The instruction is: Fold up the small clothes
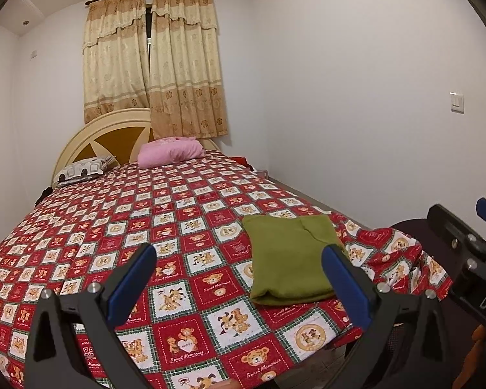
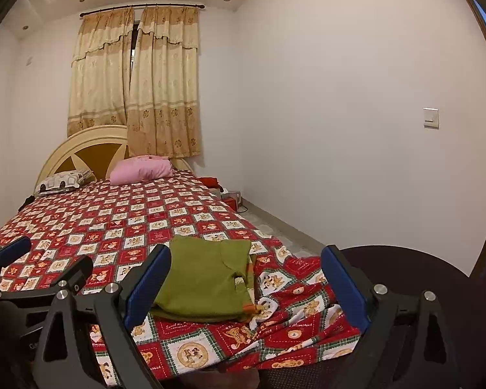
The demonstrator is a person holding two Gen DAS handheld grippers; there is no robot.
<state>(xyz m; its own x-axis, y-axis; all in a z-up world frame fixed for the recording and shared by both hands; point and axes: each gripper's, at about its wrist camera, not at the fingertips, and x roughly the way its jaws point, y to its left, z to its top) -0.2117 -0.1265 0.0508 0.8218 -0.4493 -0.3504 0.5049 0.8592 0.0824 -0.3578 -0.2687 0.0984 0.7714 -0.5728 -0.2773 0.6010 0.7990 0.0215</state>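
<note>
Our left gripper (image 1: 239, 287) and right gripper (image 2: 246, 283) hover with jaws spread wide, holding nothing. The green garment (image 1: 290, 259) lies folded near the bed (image 1: 145, 214) corner. Soft and light, we judge; pinch its edges.

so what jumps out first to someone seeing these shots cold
The red teddy-bear bedspread fills most of both views. A folded green garment lies on it near the bed's near right corner. Both sets of tongs, left and right, hang open above the bed, holding nothing.
</note>
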